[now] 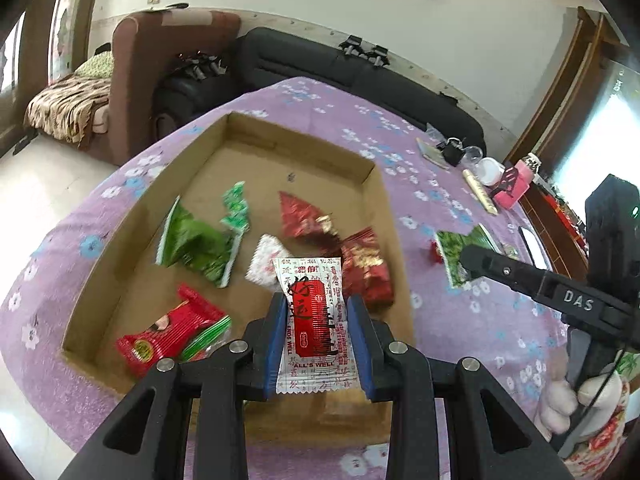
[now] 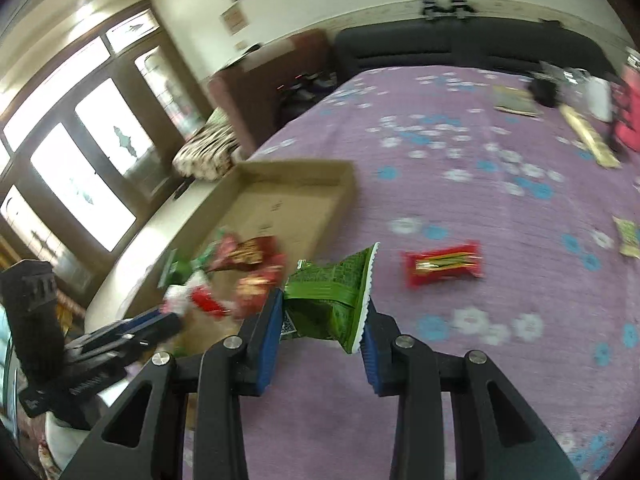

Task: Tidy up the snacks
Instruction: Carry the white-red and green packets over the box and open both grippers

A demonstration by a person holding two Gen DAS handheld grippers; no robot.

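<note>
My left gripper [image 1: 317, 308] is shut on a white and red snack packet [image 1: 316, 328], held over the near part of the cardboard tray [image 1: 372, 184]. Several green and red snack packets [image 1: 200, 248] lie inside the tray. My right gripper [image 2: 324, 312] is shut on a green snack bag [image 2: 332, 300] above the purple floral tablecloth [image 2: 460, 184], just right of the tray [image 2: 344, 184]. From the left wrist view, the right gripper [image 1: 466, 258] shows at the right with the green bag [image 1: 452, 252]. A red packet [image 2: 444, 266] lies loose on the cloth.
Small items crowd the table's far right: a pink pouch [image 1: 516, 184], a white jar [image 1: 490, 170], a tan stick [image 1: 480, 192]. A green packet [image 2: 628, 236] lies at the right edge. A black sofa [image 1: 360, 68] and a brown armchair [image 1: 160, 60] stand behind the table.
</note>
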